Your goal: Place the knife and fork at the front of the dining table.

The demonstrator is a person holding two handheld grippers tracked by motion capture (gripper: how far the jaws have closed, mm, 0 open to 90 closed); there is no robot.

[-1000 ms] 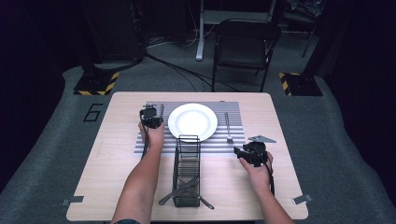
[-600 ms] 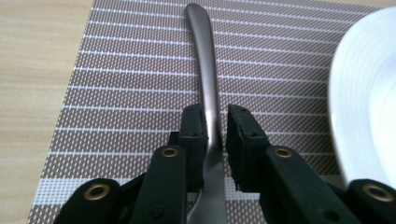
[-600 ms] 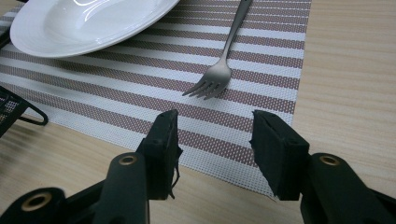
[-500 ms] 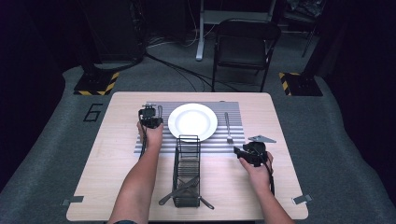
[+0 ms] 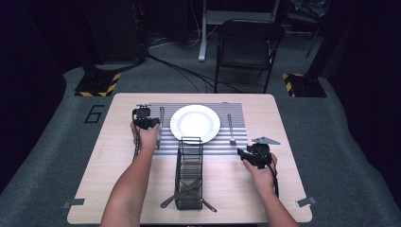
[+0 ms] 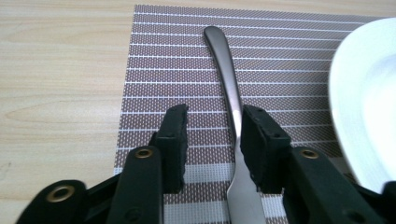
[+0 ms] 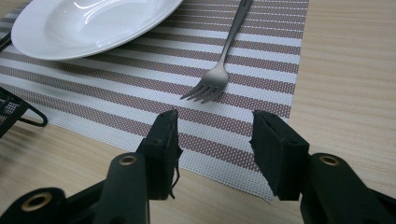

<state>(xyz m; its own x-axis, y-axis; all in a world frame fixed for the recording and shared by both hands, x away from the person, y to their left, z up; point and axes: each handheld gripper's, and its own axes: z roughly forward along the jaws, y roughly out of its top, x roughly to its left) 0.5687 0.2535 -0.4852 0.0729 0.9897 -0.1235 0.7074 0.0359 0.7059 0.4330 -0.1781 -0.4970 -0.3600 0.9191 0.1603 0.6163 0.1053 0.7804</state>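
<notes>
The knife (image 6: pixel 227 79), or at least a flat steel utensil whose working end is hidden under the gripper, lies on the striped placemat (image 5: pixel 236 142) just left of the white plate (image 5: pixel 195 123), its handle pointing to the far side of the counter (image 5: pixel 104 165). The left gripper (image 6: pixel 212 135) stands over it. Its fingers (image 6: pixel 173 140) have just been opening, and they now stand a little apart with the utensil lying flat between them, close along the right finger but not pinched, so it looks set down and released.

On the right side of the plate a fork (image 7: pixel 219 70) rests on the placemat with its tines toward the near edge. The right gripper (image 7: pixel 215 140) hangs near it over the mat's near right corner, its fingers (image 7: pixel 163 144) partly spread and empty.

Judged from this, the place setting is well along: plate in the middle, one piece laid on each side. What seems left is in the black wire caddy (image 5: pixel 189 175) at the near middle of the counter, where a few more utensils (image 5: pixel 182 191) lie across its near end; a spoon may be among them, though that cannot be made out.

The released utensil is slim, matte grey metal, with a rounded handle tip that widens slightly and a narrow neck. It lies nearly parallel to the mat's left edge.
</notes>
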